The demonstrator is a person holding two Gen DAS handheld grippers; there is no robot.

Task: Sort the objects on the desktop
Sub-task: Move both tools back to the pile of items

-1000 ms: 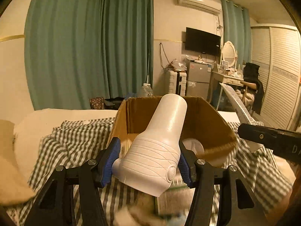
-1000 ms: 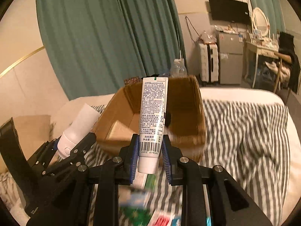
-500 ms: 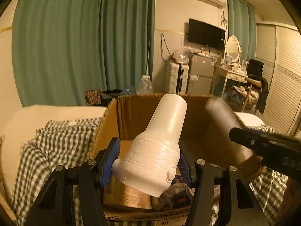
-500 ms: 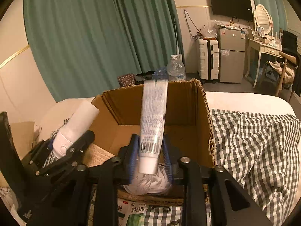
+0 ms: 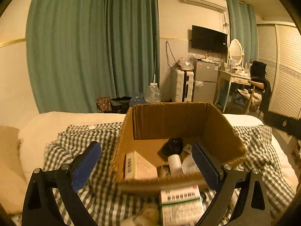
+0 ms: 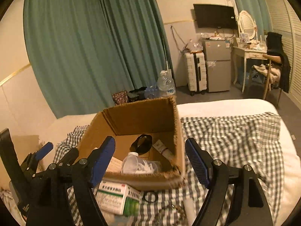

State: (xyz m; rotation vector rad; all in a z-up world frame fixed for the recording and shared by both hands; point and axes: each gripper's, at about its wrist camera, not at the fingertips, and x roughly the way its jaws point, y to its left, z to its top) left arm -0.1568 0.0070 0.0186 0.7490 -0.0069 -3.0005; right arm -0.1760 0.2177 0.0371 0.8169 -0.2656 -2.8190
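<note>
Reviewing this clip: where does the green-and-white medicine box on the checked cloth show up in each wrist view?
Left wrist view: the green-and-white medicine box lies at the bottom edge, right of centre, just in front of the cardboard box's near wall.
Right wrist view: it sits at the bottom, left of centre, again in front of the cardboard box.
Shared landmark: the open cardboard box on the checked cloth.

Blurred and cut off below the hand-held gripper
Box rim (image 5: 160,185) smeared; white-green packet (image 5: 181,206) cropped, its print unreadable.
</note>
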